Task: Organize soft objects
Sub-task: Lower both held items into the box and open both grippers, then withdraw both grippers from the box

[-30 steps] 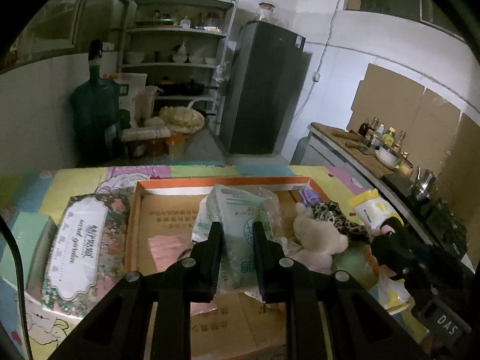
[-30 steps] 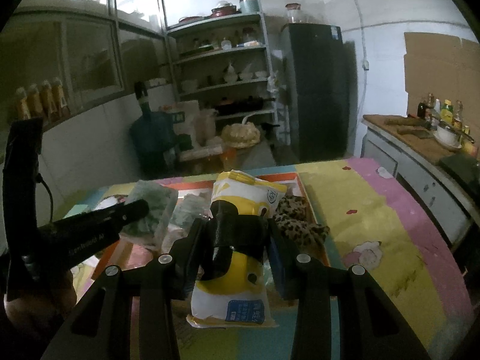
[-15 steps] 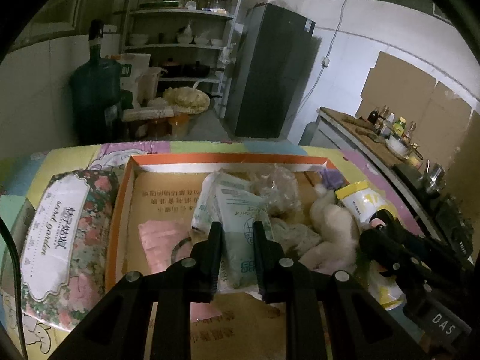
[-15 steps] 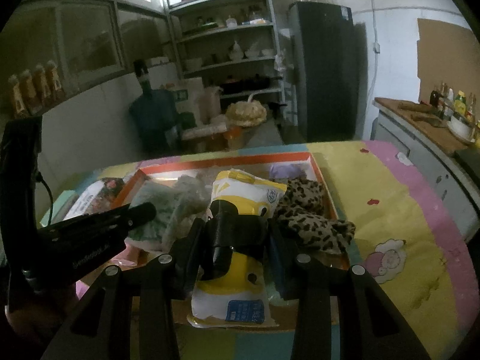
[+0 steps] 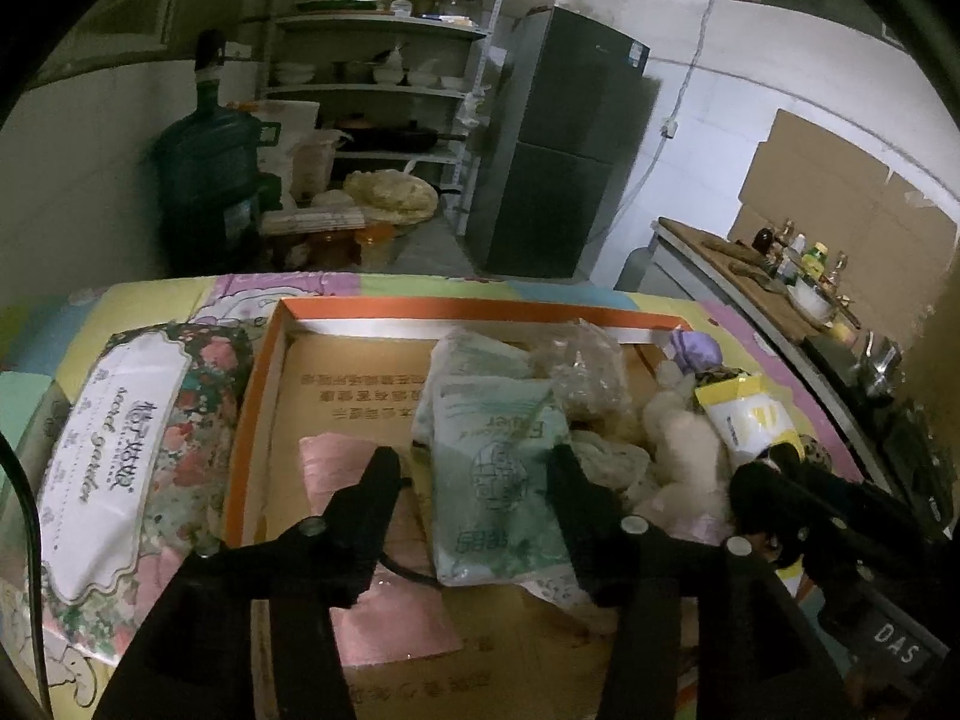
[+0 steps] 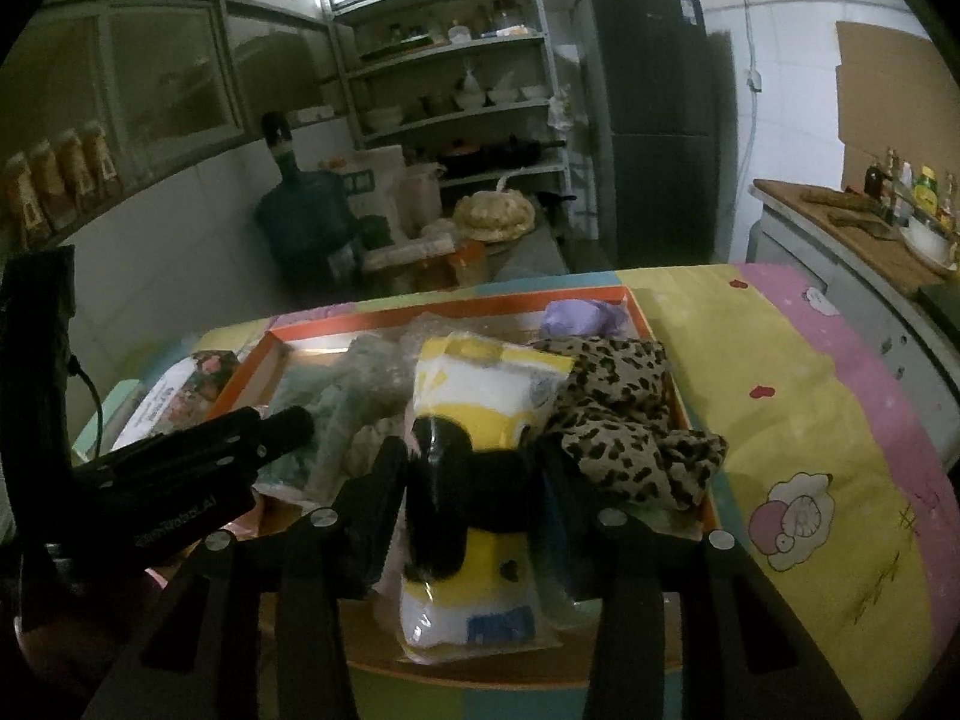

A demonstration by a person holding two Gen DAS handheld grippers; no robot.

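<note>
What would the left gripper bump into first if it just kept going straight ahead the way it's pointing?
Most likely the pale green packet lying in the orange-rimmed box. It sits right between the left gripper's fingers, whose jaws have just been opening and no longer press it. Beyond it lies a crinkled clear bag; depth is hard to judge.

A shallow cardboard tray (image 5: pixel 282 324) rests on the covered tabletop (image 6: pixel 810 420), and a tissue pack (image 5: pixel 120 456) lies on the tabletop just beside the tray's left wall. Inside the tray, a flat folded cloth (image 5: pixel 342 468) lies toward the left-front, a wipes pack (image 5: pixel 498 468) lies at the centre on other soft packs, and a plush toy (image 5: pixel 678 444) sits to its right. A patterned cloth (image 6: pixel 624 414) drapes over the tray's right wall, a small bundle (image 6: pixel 576 318) occupies the far-right corner, and a snack bag (image 6: pixel 480 396) lies over the near edge.
</note>
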